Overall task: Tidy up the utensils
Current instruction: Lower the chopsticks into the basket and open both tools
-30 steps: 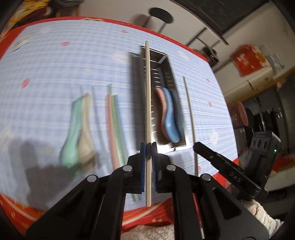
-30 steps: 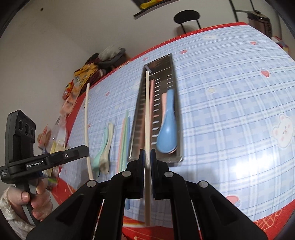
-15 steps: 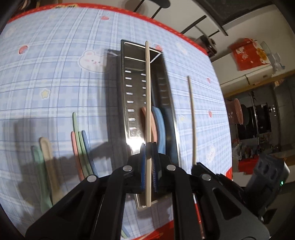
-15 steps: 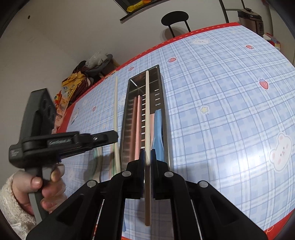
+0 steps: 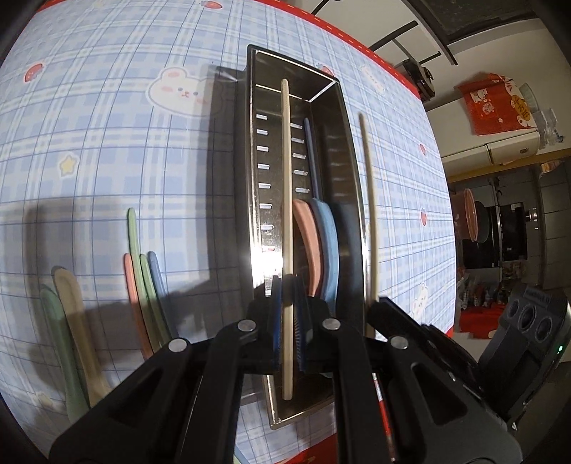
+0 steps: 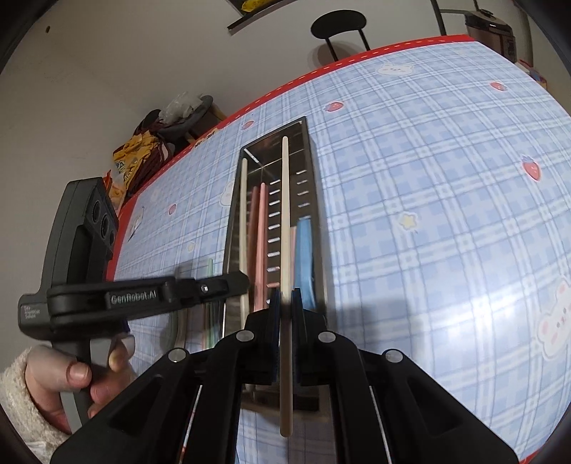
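My left gripper (image 5: pixel 287 285) is shut on a cream chopstick (image 5: pixel 287 214) that hangs lengthwise over the steel tray (image 5: pixel 251 142). Inside the tray lie a pink spoon (image 5: pixel 305 246), a blue spoon (image 5: pixel 326 246) and a dark blue chopstick (image 5: pixel 310 160). My right gripper (image 6: pixel 284 296) is shut on a second cream chopstick (image 6: pixel 284 232), also lined up over the tray (image 6: pixel 314 178). In the right wrist view the left gripper (image 6: pixel 242 280) holds its chopstick (image 6: pixel 243 221) over the tray's left side, beside pink chopsticks (image 6: pixel 261 232).
Left of the tray, several loose chopsticks (image 5: pixel 142 292) in green, pink and blue lie on the blue plaid tablecloth, with a green spoon (image 5: pixel 53 339) and a beige spoon (image 5: pixel 75 321) beyond them. The table's red edge and a black stool (image 6: pixel 339 21) are at the far side.
Both grippers have moved over the tray and lower, each still gripping its chopstick. The left one came across from above the loose utensils; the two chopsticks now lie side by side along the tray.
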### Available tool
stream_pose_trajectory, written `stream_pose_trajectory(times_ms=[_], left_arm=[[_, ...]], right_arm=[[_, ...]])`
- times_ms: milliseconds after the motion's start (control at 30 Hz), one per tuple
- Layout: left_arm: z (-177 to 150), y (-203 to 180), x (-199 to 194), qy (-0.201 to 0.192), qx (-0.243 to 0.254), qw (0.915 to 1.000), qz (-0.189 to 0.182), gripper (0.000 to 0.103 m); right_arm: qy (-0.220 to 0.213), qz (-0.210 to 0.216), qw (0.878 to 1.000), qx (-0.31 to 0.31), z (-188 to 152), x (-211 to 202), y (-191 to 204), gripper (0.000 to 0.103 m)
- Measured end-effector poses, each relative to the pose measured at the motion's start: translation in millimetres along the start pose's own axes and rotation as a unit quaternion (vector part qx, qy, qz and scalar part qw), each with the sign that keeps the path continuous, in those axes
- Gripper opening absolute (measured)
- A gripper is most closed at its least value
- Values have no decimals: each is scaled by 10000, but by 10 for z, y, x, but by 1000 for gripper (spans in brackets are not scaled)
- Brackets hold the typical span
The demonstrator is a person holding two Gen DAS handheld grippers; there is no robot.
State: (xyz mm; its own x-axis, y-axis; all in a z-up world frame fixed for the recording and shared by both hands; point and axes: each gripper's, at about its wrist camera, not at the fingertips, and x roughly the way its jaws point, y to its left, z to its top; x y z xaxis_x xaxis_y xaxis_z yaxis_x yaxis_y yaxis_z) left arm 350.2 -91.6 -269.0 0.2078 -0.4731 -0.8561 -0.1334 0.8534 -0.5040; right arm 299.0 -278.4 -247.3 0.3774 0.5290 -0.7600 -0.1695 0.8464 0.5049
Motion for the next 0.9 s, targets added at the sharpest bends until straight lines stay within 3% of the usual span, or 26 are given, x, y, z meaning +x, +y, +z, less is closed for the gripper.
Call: stream_pose_trajectory(times_ms=[500, 600, 633, 700, 800, 867, 900], left_arm=[[-5, 94, -76, -43, -86, 10000, -22, 10], [-3, 116, -145, -83, -116, 9999, -42, 11], [-6, 121, -200, -131, -108, 9998, -42, 14], [-18, 128, -321, -241, -106, 9997, -22, 25], [-71, 141, -553, -501, -38, 9987, 1, 41], [-117, 172, -728, -717, -16, 9974, 70, 60], [-136, 187, -786, -788, -14, 9968, 90, 64]], right_arm=[[249, 95, 9996, -82, 145, 379, 113, 7], [236, 69, 9996, -110, 142, 375, 115, 11], [217, 65, 9997, -110, 146, 354, 118, 15], [145, 37, 9998, -108, 157, 292, 121, 39], [-148, -5, 9997, -170, 176, 98, 142, 61], [-267, -91, 9994, -211, 177, -2, 153, 76], [-339, -172, 9990, -226, 175, -62, 159, 85]])
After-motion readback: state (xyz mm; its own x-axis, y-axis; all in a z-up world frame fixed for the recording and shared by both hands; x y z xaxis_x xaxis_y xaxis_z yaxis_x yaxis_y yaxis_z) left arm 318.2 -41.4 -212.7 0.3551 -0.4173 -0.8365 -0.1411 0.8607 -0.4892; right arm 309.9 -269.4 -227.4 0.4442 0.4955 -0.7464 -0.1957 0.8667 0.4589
